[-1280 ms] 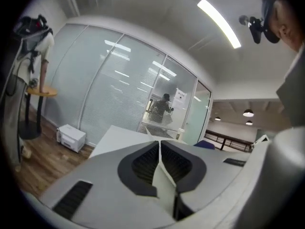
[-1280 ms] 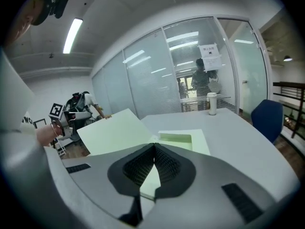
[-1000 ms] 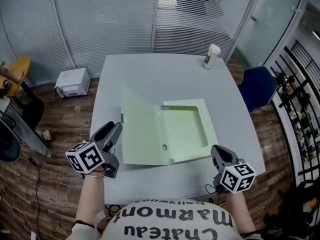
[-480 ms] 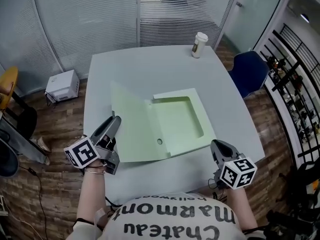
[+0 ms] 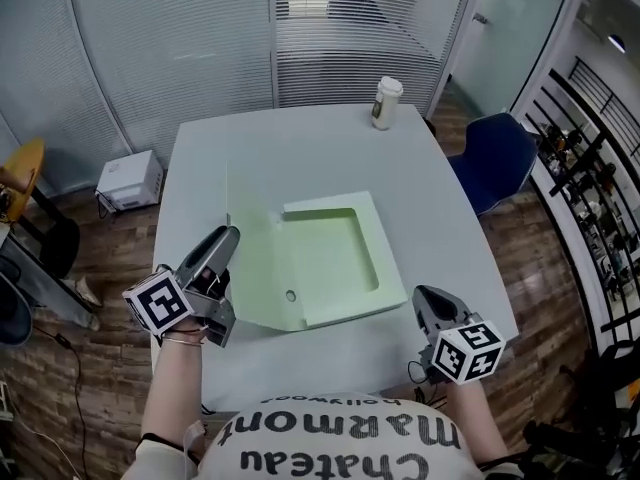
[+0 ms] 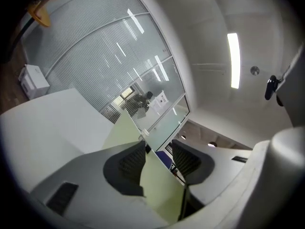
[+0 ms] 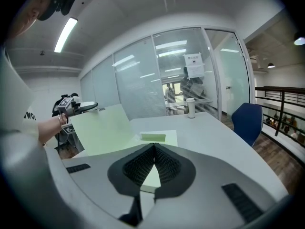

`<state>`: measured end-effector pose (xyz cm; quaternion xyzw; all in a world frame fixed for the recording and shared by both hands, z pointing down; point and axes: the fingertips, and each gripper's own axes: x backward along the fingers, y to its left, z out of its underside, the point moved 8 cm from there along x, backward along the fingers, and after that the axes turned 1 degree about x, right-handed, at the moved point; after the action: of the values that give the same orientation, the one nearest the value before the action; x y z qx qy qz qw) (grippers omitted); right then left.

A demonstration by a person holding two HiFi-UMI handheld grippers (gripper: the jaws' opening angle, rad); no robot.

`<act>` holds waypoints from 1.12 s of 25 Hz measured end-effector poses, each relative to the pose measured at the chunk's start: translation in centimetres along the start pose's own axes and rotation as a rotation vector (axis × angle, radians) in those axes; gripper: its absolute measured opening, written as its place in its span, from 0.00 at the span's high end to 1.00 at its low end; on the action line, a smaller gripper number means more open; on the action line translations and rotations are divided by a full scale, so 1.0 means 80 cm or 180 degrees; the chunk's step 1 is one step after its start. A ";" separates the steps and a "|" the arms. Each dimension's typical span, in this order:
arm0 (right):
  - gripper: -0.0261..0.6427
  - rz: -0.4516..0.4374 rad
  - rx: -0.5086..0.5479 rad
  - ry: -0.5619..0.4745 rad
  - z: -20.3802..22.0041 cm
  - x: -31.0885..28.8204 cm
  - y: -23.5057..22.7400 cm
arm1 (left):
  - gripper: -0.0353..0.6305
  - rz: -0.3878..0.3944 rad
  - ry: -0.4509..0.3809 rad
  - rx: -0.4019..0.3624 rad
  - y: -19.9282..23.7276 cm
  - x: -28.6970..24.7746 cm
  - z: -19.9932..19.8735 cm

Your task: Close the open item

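A pale green box file (image 5: 330,258) lies open on the white table (image 5: 300,153), tray side to the right. Its lid (image 5: 252,258) stands tilted up along the left side. My left gripper (image 5: 225,236) is shut on the lid's outer edge; in the left gripper view the green lid (image 6: 157,185) runs between the left gripper's (image 6: 158,159) jaws. The right gripper view shows the raised lid (image 7: 97,130), the tray (image 7: 157,138) and the left gripper (image 7: 81,107) at the lid's top corner. My right gripper (image 5: 425,296) hovers shut near the table's front right edge, holding nothing (image 7: 153,149).
A paper coffee cup (image 5: 386,102) stands at the table's far edge, also seen far ahead as the cup (image 7: 190,108). A blue chair (image 5: 490,173) is beside the table's right side. A white box (image 5: 128,180) sits on the floor at left. Glass walls stand behind.
The lid has swung up from nearly flat to steeply tilted, carried by my left gripper. The right gripper has hardly moved. The head view has shifted.
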<state>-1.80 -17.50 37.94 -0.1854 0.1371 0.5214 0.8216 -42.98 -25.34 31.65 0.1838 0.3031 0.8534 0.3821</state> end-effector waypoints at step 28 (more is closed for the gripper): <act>0.96 -0.0709 -0.0142 0.0089 0.015 -0.023 -0.216 | 0.68 -0.0886 0.0454 -0.0554 -0.091 -0.198 0.127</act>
<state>13.14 -25.14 42.58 -0.2249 0.1154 0.4271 0.8681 -23.37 -29.78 33.14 0.0452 0.2769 0.8262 0.4886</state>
